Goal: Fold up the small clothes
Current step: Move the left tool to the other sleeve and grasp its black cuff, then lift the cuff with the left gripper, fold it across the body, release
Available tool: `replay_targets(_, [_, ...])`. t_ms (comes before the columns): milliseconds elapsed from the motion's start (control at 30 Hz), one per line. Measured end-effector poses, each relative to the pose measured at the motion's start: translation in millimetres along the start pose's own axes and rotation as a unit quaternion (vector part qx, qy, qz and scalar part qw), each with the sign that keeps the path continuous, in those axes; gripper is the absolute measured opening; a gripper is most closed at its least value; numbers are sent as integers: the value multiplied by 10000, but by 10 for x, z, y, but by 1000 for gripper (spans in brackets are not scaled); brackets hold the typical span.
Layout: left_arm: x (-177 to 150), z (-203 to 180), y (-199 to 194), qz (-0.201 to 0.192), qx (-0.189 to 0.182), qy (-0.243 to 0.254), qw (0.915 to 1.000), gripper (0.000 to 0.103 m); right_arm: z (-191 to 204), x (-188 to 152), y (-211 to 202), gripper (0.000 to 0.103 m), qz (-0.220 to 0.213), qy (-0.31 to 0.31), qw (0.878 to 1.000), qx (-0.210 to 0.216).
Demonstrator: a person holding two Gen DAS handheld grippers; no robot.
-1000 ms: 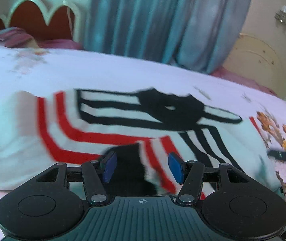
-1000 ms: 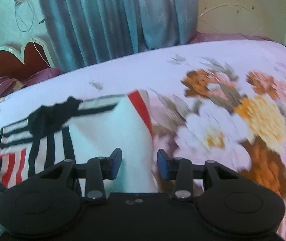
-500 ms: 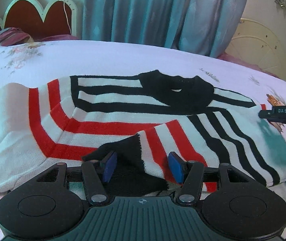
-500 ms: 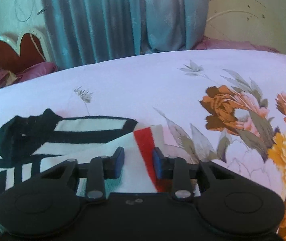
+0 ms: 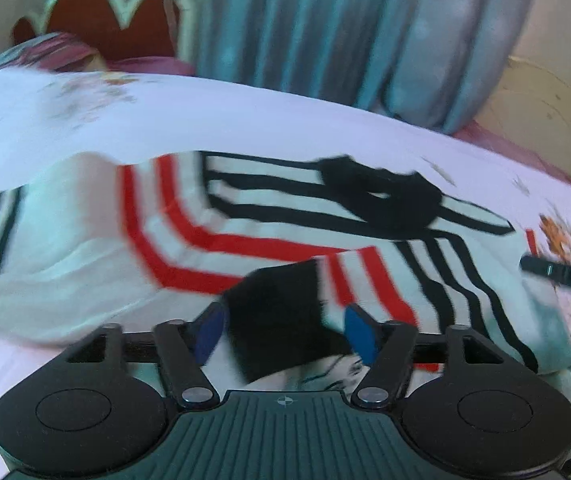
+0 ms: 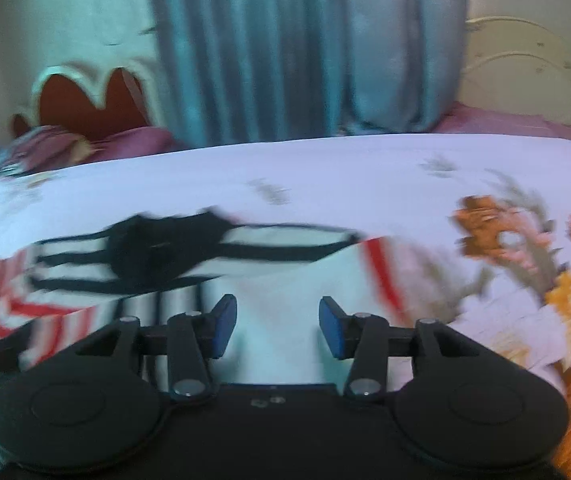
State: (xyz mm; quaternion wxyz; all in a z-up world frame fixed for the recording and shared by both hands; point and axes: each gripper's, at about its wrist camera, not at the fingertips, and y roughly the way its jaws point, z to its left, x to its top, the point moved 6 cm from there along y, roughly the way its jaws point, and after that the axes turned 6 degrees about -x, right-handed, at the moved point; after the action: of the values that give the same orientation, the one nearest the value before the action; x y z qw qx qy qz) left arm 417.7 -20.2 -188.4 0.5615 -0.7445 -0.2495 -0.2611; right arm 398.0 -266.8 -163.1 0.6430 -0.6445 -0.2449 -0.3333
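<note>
A small white sweater (image 5: 85, 264) with red and black stripes and a black collar (image 5: 381, 196) lies on the bed. A striped sleeve with a black cuff (image 5: 281, 320) is folded across its front. My left gripper (image 5: 281, 330) is open, its blue pads either side of the cuff. My right gripper (image 6: 277, 330) is open over the sweater's white right part (image 6: 285, 292), near its red-striped edge (image 6: 381, 276). The right gripper's tip also shows at the right of the left wrist view (image 5: 565, 276).
The bedsheet (image 6: 365, 172) is pale with orange flowers (image 6: 501, 232) on the right. A red scalloped headboard (image 5: 97, 16) and purple pillows (image 6: 85, 148) are at the back left. Blue curtains (image 5: 345, 28) hang behind the bed.
Both views are now blurred by motion. My right gripper has opened wider and pulled back over the sweater. My left gripper has lifted a little, the cuff still between its open pads.
</note>
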Motion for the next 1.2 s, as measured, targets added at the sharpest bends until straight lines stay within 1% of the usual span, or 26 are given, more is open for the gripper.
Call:
replay_targets(133, [-69,442,-336,-171,270,-381,9988,76,491,-158,-131,47,138,-121,9983,555])
replay_targets(233, [-133,912,-581,-291,552,-819,9947,76,840,-233,-210,48,164,-255,9964,795])
replay_targets(367, [-240,1622,-855,-413,951,-1433,9842,76,1233,-278,-273,48,221,-334,9935,1064])
replay_targets(467, [-301,2119,-1001,-540,1251,-1778,9746,76,1533,-317,-325,49,238,-460,9912,1216])
replay_targets(567, [-319,2552,-1068,-655,1424,-2097,9651,76,1772,-337,-332,50,252,-527,9899,1293])
replay_targets(667, [-318,2948,-1014,-717,1500,-2429,9557,76,1969,-364,-319,51,282,-591,9893,1300])
replay_targets(767, [-268,3295,-926,-844,1368,-2864,9445,76,2100,-378,-269,51,310,-632,9897,1244])
replay_targets(800, [-245,3364,-880,-873,1344,-2942,9422,76,2138,-381,-238,51,313,-660,9900,1203])
replay_targets(867, [-179,3479,-763,-937,1260,-3030,9400,76,2183,-384,-192,51,319,-681,9909,1115])
replay_targets(933, [-102,3536,-678,-1038,1182,-2998,9410,75,2201,-375,-131,51,326,-665,9923,994])
replay_targets(967, [-82,3555,-647,-1086,1173,-2986,9409,58,2199,-368,-100,51,330,-645,9930,928])
replay_targets(1000, [-74,3573,-624,-1113,1190,-2982,9405,29,2195,-368,-70,51,334,-623,9936,877])
replay_targets(1033, [-75,3605,-573,-1061,1144,-3038,9399,18,2189,-368,-34,51,343,-609,9942,813])
replay_targets(1100, [-80,3640,-526,-1125,1070,-3166,9358,11,2174,-396,56,51,402,-634,9949,669])
replay_targets(1133, [-62,3619,-522,-1136,1095,-3092,9378,9,2159,-427,117,50,495,-641,9950,589])
replay_targets(1167, [-37,3598,-518,-1165,1123,-3007,9399,5,2155,-452,162,50,561,-650,9948,551])
replay_targets(1200, [-9,3556,-531,-1216,1129,-2931,9416,5,2149,-477,203,50,615,-699,9944,509])
